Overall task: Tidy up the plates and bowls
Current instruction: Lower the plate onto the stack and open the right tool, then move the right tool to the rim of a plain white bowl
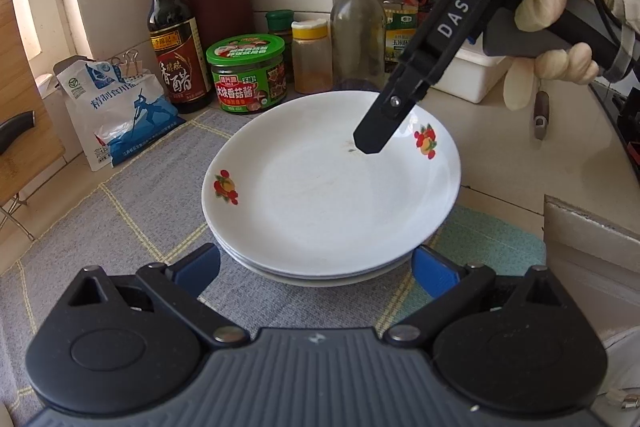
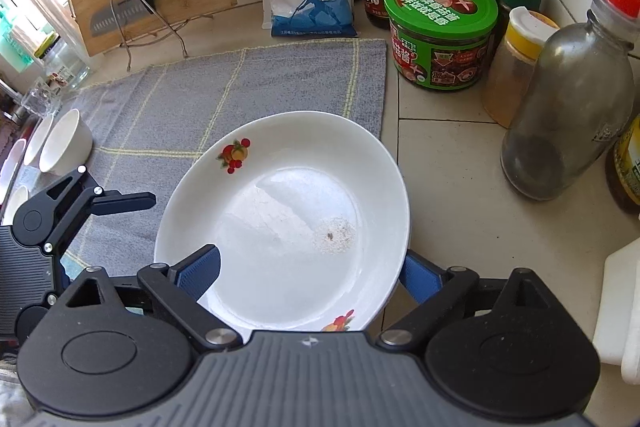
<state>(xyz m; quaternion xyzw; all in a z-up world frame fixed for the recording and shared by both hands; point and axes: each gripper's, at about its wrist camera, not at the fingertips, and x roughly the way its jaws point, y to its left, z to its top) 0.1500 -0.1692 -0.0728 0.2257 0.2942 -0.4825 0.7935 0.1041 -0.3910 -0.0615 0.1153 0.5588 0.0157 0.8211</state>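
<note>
The near rim of the top plate is cut off by the right gripper body in the right wrist view, and only rim edges of the lower plates are seen in the left wrist view, so their exact count is hard to fix; about three plates appear in the stack. The stack is set at the right edge of the grey checked mat, overhanging onto the tiled counter. Two white bowls are made out at the mat's left edge, with more white ware half cut off beside them. The right gripper's fingers are spread wide, one pad over the plate's inside and the other outside the rim; no grasp is shown. The left gripper is held open too, its blue pads flanking the stack's near rim, seemingly apart from it.
</note>
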